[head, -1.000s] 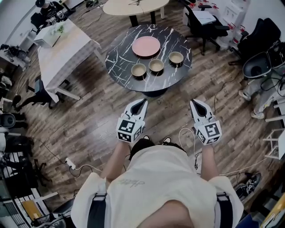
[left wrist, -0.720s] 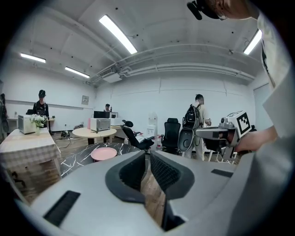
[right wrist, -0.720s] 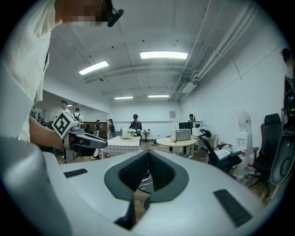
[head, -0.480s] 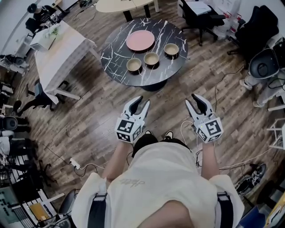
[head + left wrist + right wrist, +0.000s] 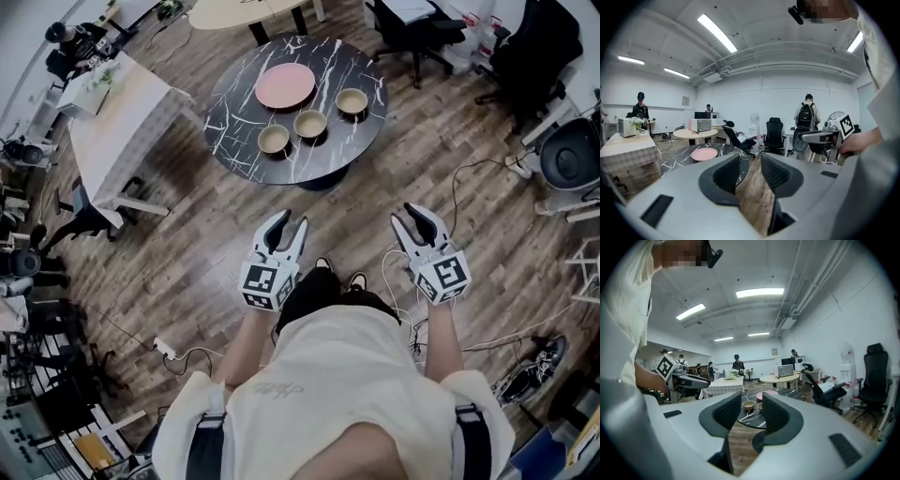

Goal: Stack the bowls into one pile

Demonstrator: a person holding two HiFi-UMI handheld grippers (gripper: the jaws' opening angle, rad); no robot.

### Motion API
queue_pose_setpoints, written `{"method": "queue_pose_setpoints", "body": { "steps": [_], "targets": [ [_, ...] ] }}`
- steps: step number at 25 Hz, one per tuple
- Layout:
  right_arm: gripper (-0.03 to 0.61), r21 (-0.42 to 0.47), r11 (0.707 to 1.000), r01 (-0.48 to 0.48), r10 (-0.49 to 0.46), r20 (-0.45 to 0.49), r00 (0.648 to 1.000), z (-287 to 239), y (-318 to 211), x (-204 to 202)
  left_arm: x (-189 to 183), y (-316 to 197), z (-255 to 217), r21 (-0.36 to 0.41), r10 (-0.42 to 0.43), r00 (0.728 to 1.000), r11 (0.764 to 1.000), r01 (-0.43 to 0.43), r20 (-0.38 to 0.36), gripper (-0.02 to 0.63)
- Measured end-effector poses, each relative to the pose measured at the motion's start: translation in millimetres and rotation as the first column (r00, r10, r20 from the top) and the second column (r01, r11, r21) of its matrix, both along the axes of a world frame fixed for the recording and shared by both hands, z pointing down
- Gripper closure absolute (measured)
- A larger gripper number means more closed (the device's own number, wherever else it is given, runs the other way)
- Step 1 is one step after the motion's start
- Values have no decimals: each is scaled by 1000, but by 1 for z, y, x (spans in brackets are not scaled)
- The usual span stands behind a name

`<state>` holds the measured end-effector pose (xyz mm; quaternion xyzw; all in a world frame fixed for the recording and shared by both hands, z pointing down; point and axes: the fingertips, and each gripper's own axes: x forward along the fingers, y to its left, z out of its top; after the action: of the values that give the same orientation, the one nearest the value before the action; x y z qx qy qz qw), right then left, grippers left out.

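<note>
On the marble table, three bowls sit apart; seemingly empty.

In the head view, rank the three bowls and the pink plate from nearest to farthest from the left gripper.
1. Left bowl, at the near edge of the table, nearest the left gripper.
2. Middle bowl, just right of it.
3. Right bowl and pink plate, farther back: too close to call.

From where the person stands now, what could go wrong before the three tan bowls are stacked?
A white cable lies on the wooden floor beside the person's shoes; stepping forward could catch it. The three tan bowls sit close in a row near the pink plate on the round black marble table; lifting one may bump a neighbour.
</note>
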<state>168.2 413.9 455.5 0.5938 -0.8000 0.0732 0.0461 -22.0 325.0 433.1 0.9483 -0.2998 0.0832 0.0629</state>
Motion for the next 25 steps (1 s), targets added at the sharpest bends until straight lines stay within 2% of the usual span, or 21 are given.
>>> {"method": "queue_pose_setpoints", "body": {
  "steps": [7,10,14,18,21,25],
  "targets": [
    [443,-43,999,-18,18,-1,1000,19,-30,10,13,-33,24,-27,6,1000,1000,-5,13,474],
    [446,-50,998,-34,34,-7,999,15,-50,18,28,-56,20,-7,30,999,1000,-30,17,474],
    [453,-63,997,-33,31,-31,999,5,-85,28,40,-99,6,45,-1,1000,999,1,2,474],
    [460,-49,998,-46,45,-22,999,-9,-126,37,45,-136,2,20,15,999,1000,-15,-33,474],
    [460,-39,998,-51,49,-58,997,-18,-156,40,45,-162,5,22,20,999,1000,-19,-45,475],
    [460,-68,997,-41,34,-110,993,-17,-184,32,44,-193,7,66,31,999,997,-31,-10,474]
  ]
}}
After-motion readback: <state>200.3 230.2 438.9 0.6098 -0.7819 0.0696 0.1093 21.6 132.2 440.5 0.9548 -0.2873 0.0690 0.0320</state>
